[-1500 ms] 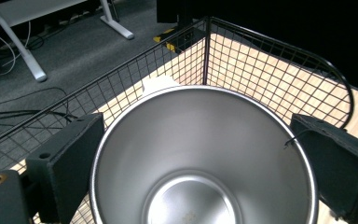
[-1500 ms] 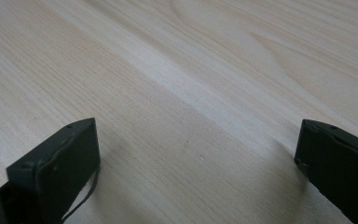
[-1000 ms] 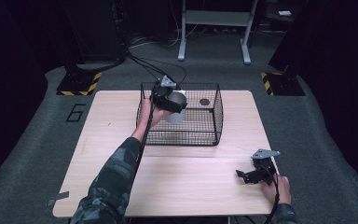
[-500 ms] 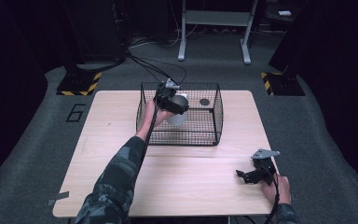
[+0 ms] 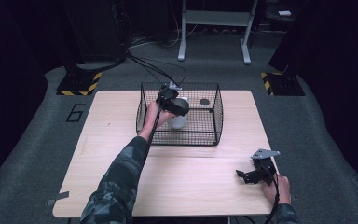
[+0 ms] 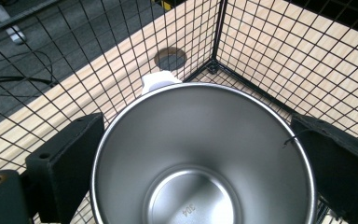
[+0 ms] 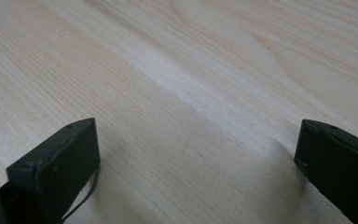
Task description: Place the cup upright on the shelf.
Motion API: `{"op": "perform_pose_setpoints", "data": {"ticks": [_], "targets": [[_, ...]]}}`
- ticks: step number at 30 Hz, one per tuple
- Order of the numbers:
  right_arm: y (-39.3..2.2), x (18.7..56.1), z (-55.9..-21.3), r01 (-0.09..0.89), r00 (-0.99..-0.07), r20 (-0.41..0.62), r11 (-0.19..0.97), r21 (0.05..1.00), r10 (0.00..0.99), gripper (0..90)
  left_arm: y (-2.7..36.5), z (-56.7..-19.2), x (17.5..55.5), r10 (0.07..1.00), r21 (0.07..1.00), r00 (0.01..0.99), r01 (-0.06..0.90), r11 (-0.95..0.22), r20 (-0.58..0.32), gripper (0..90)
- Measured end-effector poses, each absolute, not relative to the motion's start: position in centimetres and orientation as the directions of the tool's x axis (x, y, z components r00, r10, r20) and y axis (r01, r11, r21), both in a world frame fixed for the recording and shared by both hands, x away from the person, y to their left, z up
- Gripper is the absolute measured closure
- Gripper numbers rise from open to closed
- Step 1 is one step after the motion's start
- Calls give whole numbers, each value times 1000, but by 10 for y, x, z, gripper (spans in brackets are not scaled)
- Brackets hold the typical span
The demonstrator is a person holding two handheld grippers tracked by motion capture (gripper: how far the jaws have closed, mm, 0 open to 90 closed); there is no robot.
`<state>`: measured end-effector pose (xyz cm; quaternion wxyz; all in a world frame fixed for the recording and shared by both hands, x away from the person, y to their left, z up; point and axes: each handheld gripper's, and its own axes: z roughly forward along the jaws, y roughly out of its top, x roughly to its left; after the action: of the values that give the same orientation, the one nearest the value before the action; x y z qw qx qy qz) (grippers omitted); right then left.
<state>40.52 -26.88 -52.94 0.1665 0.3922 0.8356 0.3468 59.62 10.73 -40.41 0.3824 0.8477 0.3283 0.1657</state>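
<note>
Fingers of your left gripper (image 6: 200, 154) clamp the cup (image 6: 203, 158) inside the basket (image 5: 214, 112) — lower, then release; right gripper (image 5: 256, 175) idles open.

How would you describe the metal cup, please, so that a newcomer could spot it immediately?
On the light wooden table stands a black wire-mesh basket. Inside it, between the left hand-held gripper jaws, is the white-sided steel cup. Its shiny, empty silver interior, stamped 304 at the bottom, sets it apart from the dark mesh.
</note>
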Motion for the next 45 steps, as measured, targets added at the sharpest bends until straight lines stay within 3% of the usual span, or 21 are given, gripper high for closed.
{"op": "perform_pose_setpoints", "data": {"ticks": [45], "targets": [[-268,405,-530,545,-628,0,440,714,778,0,105,-424,603,692,674,722,507,-537,9,60]]}}
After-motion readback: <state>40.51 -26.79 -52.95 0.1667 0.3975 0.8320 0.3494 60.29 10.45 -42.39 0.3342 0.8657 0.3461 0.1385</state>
